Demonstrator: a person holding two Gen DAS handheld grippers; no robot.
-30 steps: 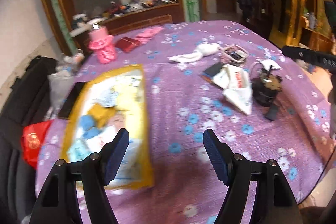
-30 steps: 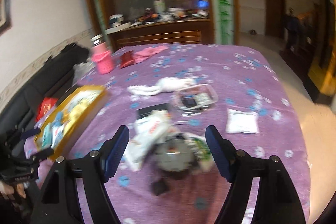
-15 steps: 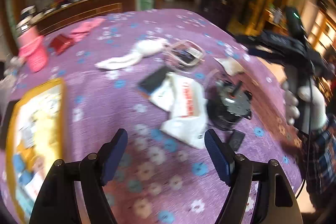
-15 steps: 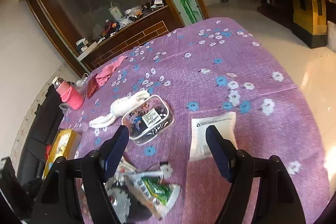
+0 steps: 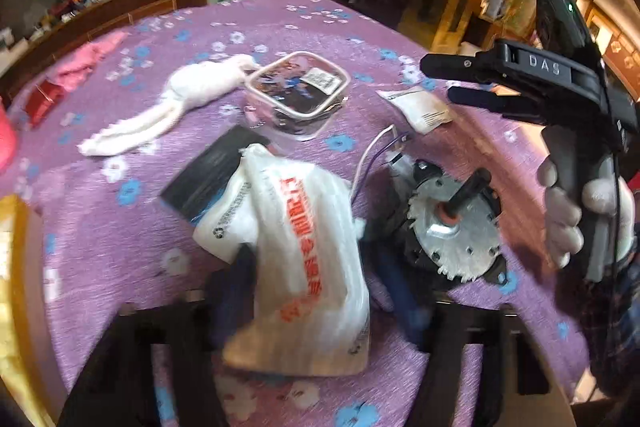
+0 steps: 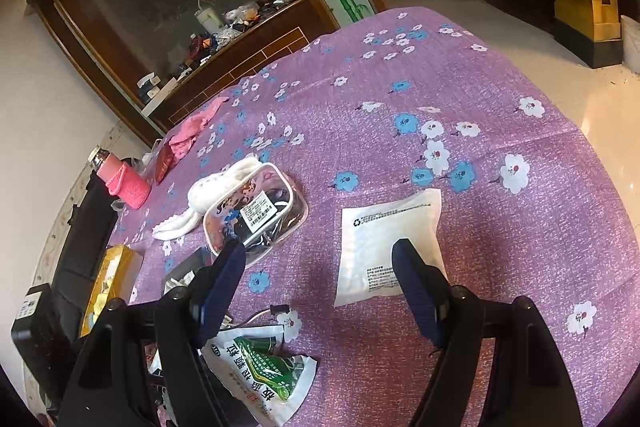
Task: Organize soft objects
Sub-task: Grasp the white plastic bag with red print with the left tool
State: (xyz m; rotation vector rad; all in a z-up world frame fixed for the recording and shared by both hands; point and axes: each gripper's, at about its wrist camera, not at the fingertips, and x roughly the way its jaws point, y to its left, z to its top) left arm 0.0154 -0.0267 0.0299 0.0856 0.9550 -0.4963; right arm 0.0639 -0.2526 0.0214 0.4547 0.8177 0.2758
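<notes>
A white plastic bag with red print (image 5: 304, 259) lies on the purple flowered tablecloth (image 5: 120, 227), between the fingers of my left gripper (image 5: 316, 287). Its jaws are closing; the left pad is at the bag's edge and the right pad stands just off it, both blurred. My right gripper (image 6: 320, 251) is open and empty over the cloth, its right finger above a flat white packet (image 6: 384, 247). A gloved hand holds that right gripper (image 5: 436, 79) at the right in the left wrist view. A white plush rabbit (image 5: 192, 95) lies farther back.
An electric motor with wires (image 5: 452, 227) sits right beside the bag. A clear pouch (image 5: 300, 91), a black flat item (image 5: 208, 171), pink cloth (image 5: 88, 59) and a yellow box (image 6: 108, 279) lie around. A green-and-white packet (image 6: 264, 367) lies under the right gripper.
My left gripper swung right from the yellow box, dropped down over the white bag, and its jaws narrowed around it. The right gripper moved forward over the white packet, still open.
</notes>
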